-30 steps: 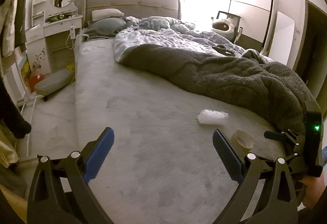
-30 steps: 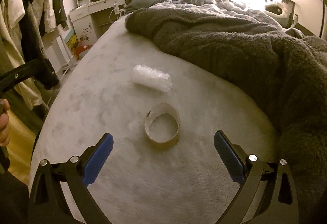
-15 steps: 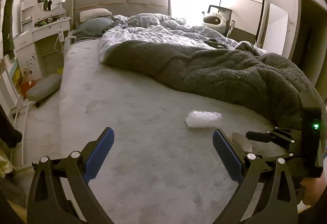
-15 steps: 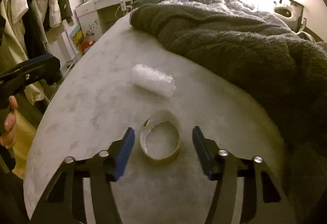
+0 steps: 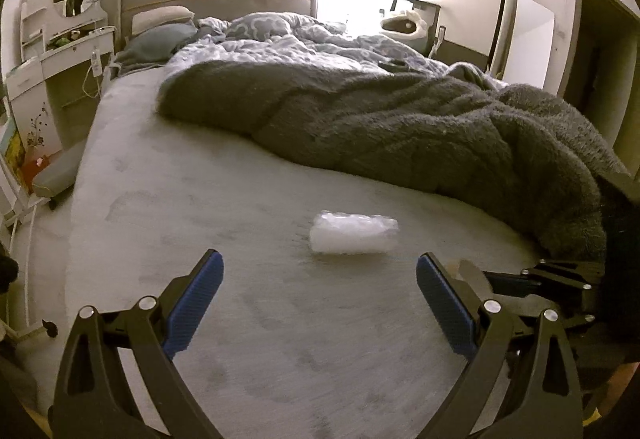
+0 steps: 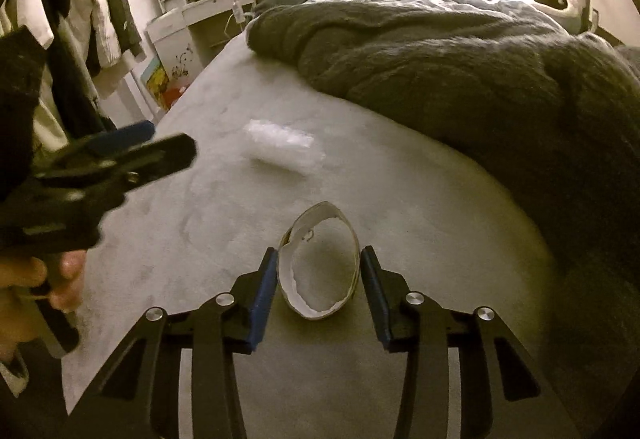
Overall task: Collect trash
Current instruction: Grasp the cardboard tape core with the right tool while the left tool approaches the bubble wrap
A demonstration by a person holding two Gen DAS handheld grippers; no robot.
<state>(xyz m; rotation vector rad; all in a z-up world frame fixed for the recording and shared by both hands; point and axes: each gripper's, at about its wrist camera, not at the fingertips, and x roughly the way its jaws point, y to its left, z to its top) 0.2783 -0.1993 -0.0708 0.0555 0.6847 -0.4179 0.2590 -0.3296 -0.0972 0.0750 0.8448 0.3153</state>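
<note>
With our right gripper [image 6: 319,279] just closed onto the cardboard ring [image 6: 320,265] on the bed [image 6: 224,199], we squeeze gently — it crushes easily — while our wide-open left gripper [image 5: 320,299] lines up the plastic wrap [image 5: 354,233] lying ahead.

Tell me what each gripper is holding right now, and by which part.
The right gripper, jaws just closing, pinches the cardboard ring across its outer sides, squeezing it oval on the bed. The left gripper is open and holds nothing.
</note>
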